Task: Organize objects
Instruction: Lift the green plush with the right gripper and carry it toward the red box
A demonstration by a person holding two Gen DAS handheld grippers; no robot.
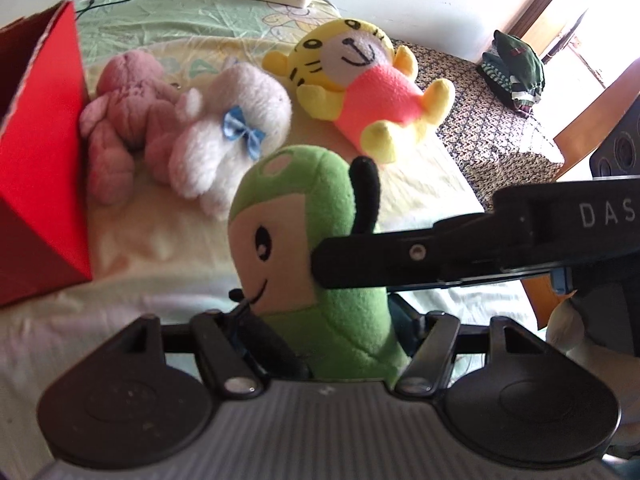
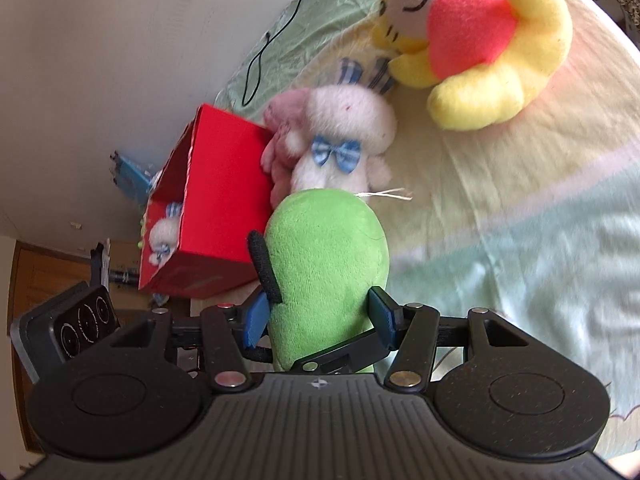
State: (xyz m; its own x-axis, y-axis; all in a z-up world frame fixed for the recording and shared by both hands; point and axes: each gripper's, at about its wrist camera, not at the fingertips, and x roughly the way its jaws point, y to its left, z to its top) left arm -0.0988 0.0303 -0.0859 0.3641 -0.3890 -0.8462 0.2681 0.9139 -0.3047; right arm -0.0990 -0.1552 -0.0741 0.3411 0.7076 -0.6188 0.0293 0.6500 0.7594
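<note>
Now both my claws pinch the soft, light green plush (image 2: 326, 268) mid-body, just beside the red box (image 2: 216, 204).

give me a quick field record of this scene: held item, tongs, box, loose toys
held item: green plush
right tongs: shut on green plush
left tongs: around green plush, grip unclear
box: red box, open, small white plush inside
loose toys: pink plush, white plush with blue bow, yellow tiger plush, all on bed
</note>
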